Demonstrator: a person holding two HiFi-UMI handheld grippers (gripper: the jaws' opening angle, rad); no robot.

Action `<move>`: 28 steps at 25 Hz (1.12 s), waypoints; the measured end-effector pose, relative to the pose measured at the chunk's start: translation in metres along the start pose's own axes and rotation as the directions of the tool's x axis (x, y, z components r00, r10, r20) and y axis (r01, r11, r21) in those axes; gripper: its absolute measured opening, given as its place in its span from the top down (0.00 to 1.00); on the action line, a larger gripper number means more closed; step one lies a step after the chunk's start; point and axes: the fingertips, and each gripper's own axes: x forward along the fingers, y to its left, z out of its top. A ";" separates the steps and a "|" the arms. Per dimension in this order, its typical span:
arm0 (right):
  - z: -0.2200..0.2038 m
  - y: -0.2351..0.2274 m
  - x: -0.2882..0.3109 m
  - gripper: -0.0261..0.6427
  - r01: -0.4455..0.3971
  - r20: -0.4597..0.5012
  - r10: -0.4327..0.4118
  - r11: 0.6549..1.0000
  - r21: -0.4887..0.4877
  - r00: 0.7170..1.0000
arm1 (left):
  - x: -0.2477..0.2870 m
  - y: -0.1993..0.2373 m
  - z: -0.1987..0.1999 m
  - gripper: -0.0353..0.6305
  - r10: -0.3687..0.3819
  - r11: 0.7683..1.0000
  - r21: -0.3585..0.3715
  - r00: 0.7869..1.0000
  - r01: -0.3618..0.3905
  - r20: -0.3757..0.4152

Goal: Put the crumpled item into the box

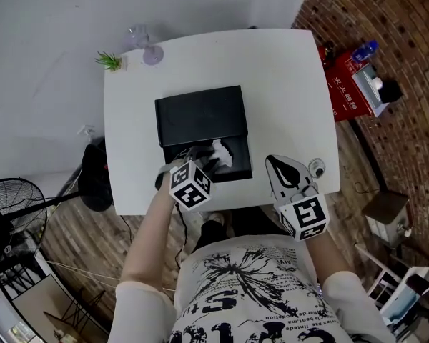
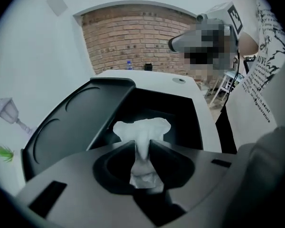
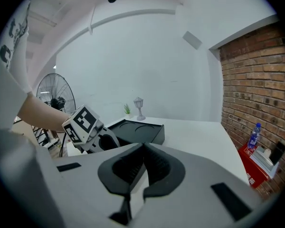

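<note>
A black box lies open in the middle of the white table, its lid folded back toward the far side. The crumpled item is a white tissue, low over the box's open compartment. My left gripper reaches in from the near edge. In the left gripper view its jaws pinch the tissue at their tips, and the upper part fans out above them. My right gripper hovers to the right of the box over bare table, its jaws closed together on nothing.
A small lamp ornament and a tiny plant stand at the table's far left corner. A small round object lies near the right gripper. Beside the table are a floor fan and a red crate holding a bottle.
</note>
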 end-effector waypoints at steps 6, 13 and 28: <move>0.003 0.007 -0.006 0.94 0.012 0.008 -0.012 1.000 -0.005 1.000 | -0.010 -0.003 0.007 0.69 -0.003 0.994 -0.113 0.997 0.012 0.077; 0.022 0.034 -0.017 0.94 0.024 0.054 -0.022 0.999 -0.037 0.998 | -0.065 -0.004 0.031 0.72 0.093 0.983 -0.179 0.967 -0.051 0.238; 0.065 0.120 -0.059 0.94 0.094 0.175 -0.072 0.988 -0.119 0.982 | -0.244 -0.036 0.027 0.92 0.344 0.932 -0.292 0.781 -0.215 0.521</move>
